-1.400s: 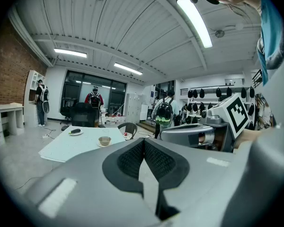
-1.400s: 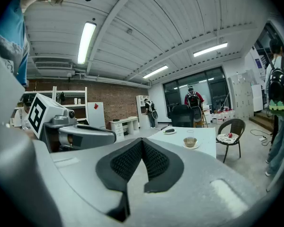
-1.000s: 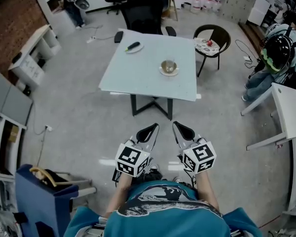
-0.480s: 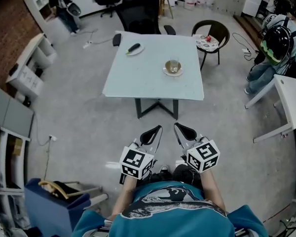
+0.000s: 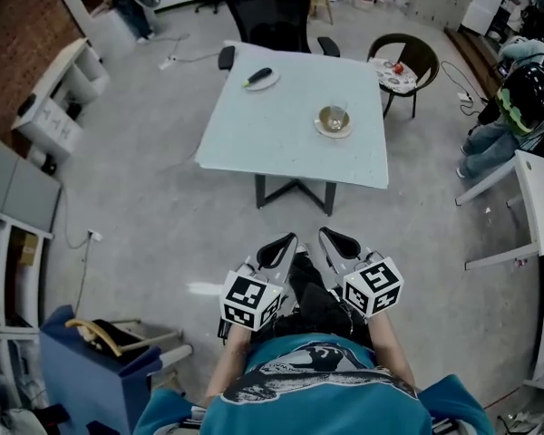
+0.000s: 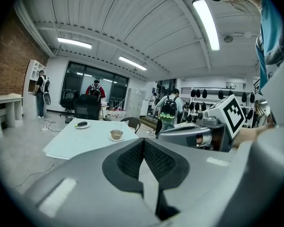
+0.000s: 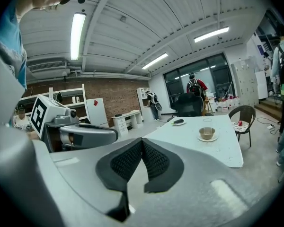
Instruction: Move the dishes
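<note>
A pale square table (image 5: 281,143) stands ahead of me on the grey floor. On it sit a small bowl on a saucer (image 5: 332,119) with a clear glass behind it, and a plate holding a dark object (image 5: 259,78) at the far left corner. The same bowl (image 6: 116,135) (image 7: 207,133) and plate (image 6: 82,124) (image 7: 178,122) show small in both gripper views. My left gripper (image 5: 279,246) and right gripper (image 5: 334,237) are held side by side near my body, well short of the table. Both are shut with nothing between the pads.
A black office chair (image 5: 276,12) stands behind the table and a wicker chair (image 5: 403,57) at its right. A white desk (image 5: 539,198) is at the right, with a seated person in a helmet (image 5: 524,93) beyond it. A blue cart (image 5: 95,370) and white shelves (image 5: 59,93) are at the left.
The table has shifted right and slightly nearer in the head view as I step towards it. Both grippers keep their shut pose in front of my body.
</note>
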`<action>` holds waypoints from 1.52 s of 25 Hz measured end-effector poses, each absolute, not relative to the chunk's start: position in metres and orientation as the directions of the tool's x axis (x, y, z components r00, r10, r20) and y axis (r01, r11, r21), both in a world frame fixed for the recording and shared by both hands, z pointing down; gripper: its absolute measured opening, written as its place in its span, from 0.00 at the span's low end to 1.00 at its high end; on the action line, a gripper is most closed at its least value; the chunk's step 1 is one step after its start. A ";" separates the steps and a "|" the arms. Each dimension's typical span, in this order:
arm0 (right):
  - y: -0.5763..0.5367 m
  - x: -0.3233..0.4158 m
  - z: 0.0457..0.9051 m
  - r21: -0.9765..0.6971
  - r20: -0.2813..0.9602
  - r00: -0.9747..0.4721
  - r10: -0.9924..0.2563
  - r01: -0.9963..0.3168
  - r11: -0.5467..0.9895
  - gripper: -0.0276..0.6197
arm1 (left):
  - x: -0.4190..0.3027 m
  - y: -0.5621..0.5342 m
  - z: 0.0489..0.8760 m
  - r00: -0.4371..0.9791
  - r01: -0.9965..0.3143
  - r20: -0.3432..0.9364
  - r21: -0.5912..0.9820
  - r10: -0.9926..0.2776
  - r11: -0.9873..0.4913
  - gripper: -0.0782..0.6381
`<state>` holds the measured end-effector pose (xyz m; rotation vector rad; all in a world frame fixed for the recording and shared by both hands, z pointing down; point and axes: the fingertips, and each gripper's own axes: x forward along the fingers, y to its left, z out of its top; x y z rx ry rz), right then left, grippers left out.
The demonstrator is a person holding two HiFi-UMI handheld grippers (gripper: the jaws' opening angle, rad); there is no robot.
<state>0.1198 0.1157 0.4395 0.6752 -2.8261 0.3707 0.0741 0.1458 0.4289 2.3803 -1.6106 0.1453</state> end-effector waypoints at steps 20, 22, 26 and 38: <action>-0.099 0.045 0.457 -0.271 0.228 -0.882 -0.413 -0.465 0.843 0.05 | 0.019 -0.051 0.417 0.417 -0.908 0.267 0.086 -0.869 -0.409 0.13; -0.119 0.044 0.459 -0.284 0.229 -0.874 -0.429 -0.482 0.829 0.05 | 0.016 -0.068 0.419 0.427 -0.903 0.283 0.080 -0.859 -0.423 0.13; -0.147 0.038 0.466 -0.309 0.235 -0.867 -0.439 -0.495 0.812 0.05 | 0.005 -0.090 0.421 0.422 -0.904 0.307 0.073 -0.853 -0.421 0.13; -0.158 0.002 0.494 -0.368 0.267 -0.901 -0.343 -0.424 0.827 0.05 | -0.018 -0.108 0.436 0.355 -0.933 0.360 0.080 -0.863 -0.350 0.13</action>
